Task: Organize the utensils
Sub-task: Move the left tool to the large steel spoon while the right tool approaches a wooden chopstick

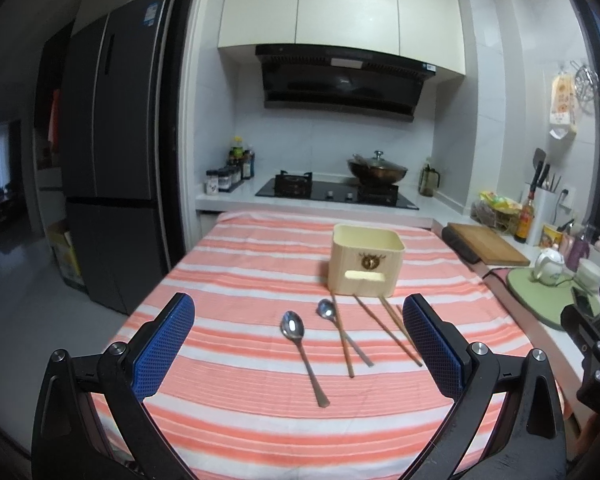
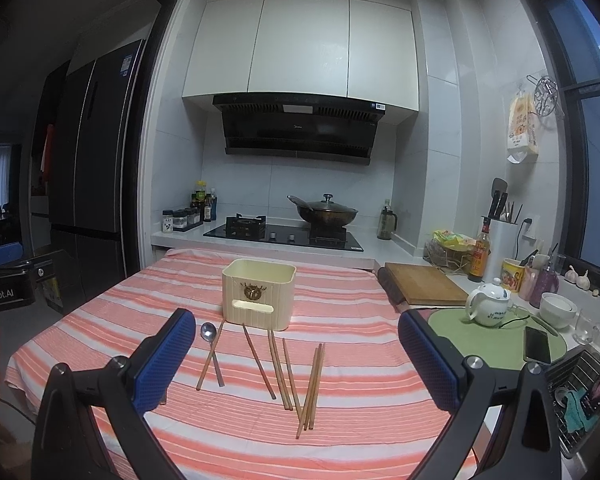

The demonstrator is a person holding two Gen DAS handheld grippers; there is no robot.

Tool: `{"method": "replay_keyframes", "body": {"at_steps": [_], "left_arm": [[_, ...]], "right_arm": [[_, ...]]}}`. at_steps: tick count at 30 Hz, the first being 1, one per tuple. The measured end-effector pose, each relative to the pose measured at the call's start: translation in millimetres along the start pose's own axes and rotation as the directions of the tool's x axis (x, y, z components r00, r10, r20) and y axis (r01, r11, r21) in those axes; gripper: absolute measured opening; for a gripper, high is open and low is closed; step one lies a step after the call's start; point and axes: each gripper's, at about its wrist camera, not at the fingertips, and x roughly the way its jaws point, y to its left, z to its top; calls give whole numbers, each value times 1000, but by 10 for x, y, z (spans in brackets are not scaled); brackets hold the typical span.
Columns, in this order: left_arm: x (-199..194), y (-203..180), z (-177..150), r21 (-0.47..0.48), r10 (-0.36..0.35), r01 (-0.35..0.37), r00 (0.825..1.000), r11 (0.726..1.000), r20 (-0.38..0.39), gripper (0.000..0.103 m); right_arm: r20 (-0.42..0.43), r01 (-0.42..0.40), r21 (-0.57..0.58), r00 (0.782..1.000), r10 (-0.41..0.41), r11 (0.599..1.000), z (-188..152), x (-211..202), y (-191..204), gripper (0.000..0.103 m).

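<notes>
your left gripper point(image 1: 298, 350) and right gripper point(image 2: 292, 356) both stand wide, holding nothing. the two steel spoons point(image 1: 304, 354) and brown wooden chopsticks point(image 2: 311, 390) lie on the striped cloth point(image 2: 340, 312) before the cream plastic holder point(image 2: 259, 294) — long axes toward it, bowls nearest it.

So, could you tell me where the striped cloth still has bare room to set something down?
Free: the cloth left of the holder, the strip behind it toward the stove, and the near edge below the chopsticks. Crowded: just in front of the holder, where two spoons and chopsticks lie.
</notes>
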Motion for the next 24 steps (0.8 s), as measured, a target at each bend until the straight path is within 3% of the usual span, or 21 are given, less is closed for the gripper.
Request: {"method": "replay_keyframes", "body": {"at_steps": [6, 12, 19, 24], "left_arm": [[405, -10, -145, 0, -1, 1, 996, 1000, -94, 103], [826, -7, -293, -29, -14, 9, 984, 1000, -176, 103], [1438, -113, -459, 39, 34, -24, 965, 999, -260, 103], [1820, -202, -582, 96, 74, -46, 947, 994, -313, 103]], "right_arm": [[-4, 12, -5, 1000, -12, 1000, -68, 225, -63, 103], [-68, 70, 20, 995, -68, 997, -224, 545, -263, 103], [-153, 102, 18, 983, -98, 995, -454, 1005, -446, 103], [-246, 117, -20, 962, -119, 993, -683, 1445, -532, 103]]}}
